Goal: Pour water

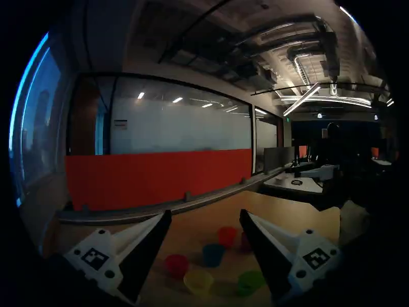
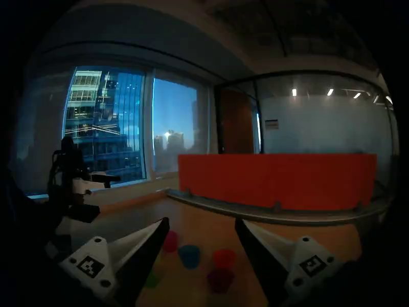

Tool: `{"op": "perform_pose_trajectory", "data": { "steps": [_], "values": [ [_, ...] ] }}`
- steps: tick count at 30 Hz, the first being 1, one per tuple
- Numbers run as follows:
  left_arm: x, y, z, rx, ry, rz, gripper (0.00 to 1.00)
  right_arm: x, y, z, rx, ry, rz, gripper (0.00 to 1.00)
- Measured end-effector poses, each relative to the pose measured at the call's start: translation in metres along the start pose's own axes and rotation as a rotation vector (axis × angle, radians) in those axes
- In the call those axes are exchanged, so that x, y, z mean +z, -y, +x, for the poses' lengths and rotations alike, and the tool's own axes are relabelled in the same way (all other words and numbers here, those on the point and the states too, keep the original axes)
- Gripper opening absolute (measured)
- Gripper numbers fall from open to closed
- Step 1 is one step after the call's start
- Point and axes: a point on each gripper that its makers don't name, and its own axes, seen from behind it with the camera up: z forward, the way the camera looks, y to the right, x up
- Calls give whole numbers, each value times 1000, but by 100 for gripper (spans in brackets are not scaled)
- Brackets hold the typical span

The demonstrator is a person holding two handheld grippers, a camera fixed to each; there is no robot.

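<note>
- The bench (image 1: pixel 291 210) is pale wood, dim in the low light. A grey rail (image 1: pixel 204 197) runs along its far edge.
- Behind the rail stands a red panel (image 1: pixel 153 176) with a frosted glass wall (image 1: pixel 179 128) above it. Strip lights (image 1: pixel 301 100) and bare ducts (image 1: pixel 307 51) hang overhead.
- In the right gripper view, windows (image 2: pixel 110 123) show lit towers against a blue dusk sky.
- The cups (image 2: pixel 189 256) sit in a loose cluster on the bench. In both views they lie just past my fingertips, between the two fingers.
- They are small, plain and upright: a red cup (image 1: pixel 176 265), a blue cup (image 1: pixel 213 254), a yellow cup (image 1: pixel 198 281) and a green cup (image 1: pixel 250 281), with an orange-red cup (image 1: pixel 227 236) farther back. I cannot tell whether any holds water.
- My left tongs (image 1: pixel 205 212) are spread wide and grip nothing. My right tongs (image 2: pixel 201 220) are likewise wide and empty.
- Each finger carries a black-and-white square tag (image 1: pixel 95 257). A small sign (image 1: pixel 120 124) on the glass is too blurred to read.
</note>
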Motion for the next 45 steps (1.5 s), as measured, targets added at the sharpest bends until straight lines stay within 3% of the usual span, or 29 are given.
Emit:
{"op": "perform_pose_trajectory", "data": {
  "steps": [9,18,36,45],
  "values": [
    [3,-12,-16,66,64,-46,100,0,5,-7,-11,60,27,100],
    [2,-31,-42,91,147,-120,100,0,5,-26,-30,157,53,100],
    [6,-46,-79,57,227,-198,100,0,-1,-51,-62,231,62,100],
    [10,-53,-105,79,265,-220,100,5,-3,-68,-72,263,68,100]
  ]
}}
